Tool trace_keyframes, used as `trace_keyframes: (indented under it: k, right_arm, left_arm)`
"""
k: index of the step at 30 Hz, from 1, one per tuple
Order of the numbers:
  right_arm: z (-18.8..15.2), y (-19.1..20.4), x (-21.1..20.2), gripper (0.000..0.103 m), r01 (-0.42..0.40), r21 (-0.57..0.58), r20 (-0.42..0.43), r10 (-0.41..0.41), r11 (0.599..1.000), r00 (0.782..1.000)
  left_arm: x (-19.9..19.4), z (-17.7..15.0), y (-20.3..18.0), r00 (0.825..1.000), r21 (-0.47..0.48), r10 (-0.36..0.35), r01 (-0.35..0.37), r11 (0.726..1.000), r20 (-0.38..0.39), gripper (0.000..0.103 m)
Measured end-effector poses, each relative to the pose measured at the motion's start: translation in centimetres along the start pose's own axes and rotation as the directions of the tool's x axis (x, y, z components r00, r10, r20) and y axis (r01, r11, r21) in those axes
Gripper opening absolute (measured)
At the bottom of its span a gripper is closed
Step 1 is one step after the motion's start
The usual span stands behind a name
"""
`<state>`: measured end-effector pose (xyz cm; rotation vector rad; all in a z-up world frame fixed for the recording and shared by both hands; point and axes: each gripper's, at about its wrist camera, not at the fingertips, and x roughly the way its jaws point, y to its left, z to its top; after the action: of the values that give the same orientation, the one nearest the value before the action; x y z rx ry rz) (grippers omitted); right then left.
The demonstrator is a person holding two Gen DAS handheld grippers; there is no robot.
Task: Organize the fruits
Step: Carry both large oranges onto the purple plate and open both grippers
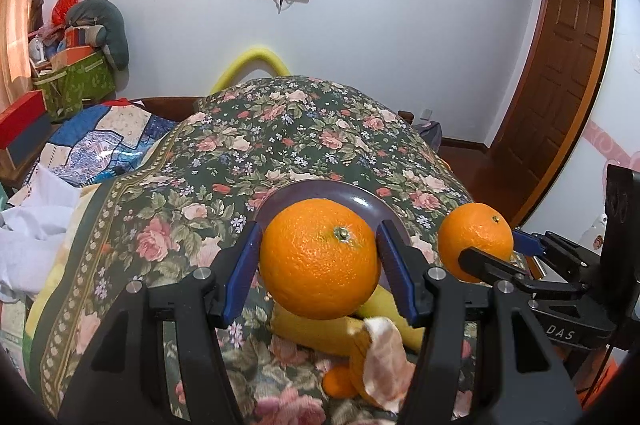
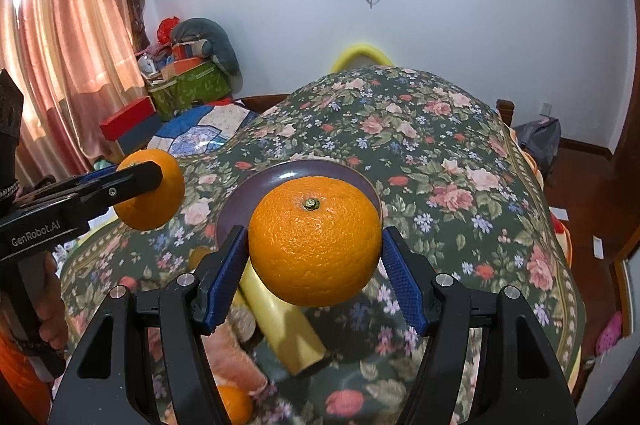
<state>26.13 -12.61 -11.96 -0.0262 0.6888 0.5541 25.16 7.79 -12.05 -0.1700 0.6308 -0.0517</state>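
Observation:
In the left wrist view my left gripper [image 1: 320, 237] is shut on a large orange [image 1: 320, 265], blue pads pressing both its sides, stem facing the camera. To its right my right gripper [image 1: 500, 249] is shut on a second orange [image 1: 472, 237]. The right wrist view shows that second orange [image 2: 316, 245] clamped in my right gripper [image 2: 315, 237], with my left gripper [image 2: 132, 185] and its orange [image 2: 160, 201] at the left. Both oranges hang above the bed, in front of a purple plate [image 1: 320, 187] [image 2: 280, 175] lying on the floral cover.
Under the grippers lie yellow elongated fruit [image 1: 316, 329] [image 2: 284, 321], a small orange [image 1: 338, 383] [image 2: 234, 405] and a pinkish cloth [image 1: 386, 357]. The floral bedspread [image 2: 440, 145] slopes off to the right. Boxes and bags [image 1: 76, 73] stand far left, a wooden door [image 1: 560, 73] right.

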Motion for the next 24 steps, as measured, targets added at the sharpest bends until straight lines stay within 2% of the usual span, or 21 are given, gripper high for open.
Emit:
trace_keyframes:
  k: [12, 24]
  right_arm:
    - [0.9, -1.1, 4.6, 0.064, 0.006, 0.007, -0.03, -0.006, 1.0, 1.0]
    - [1.1, -2.3, 9.6, 0.064, 0.021, 0.002, -0.111, -0.021, 1.0, 0.994]
  left_arm:
    - [5.6, 0.5, 1.3, 0.998, 0.002, -0.002, 0.002, 1.0, -0.056, 0.059]
    - [11.3, 0.3, 2.1, 0.988, 0.008, -0.004, 0.005, 1.0, -0.156, 0.059]
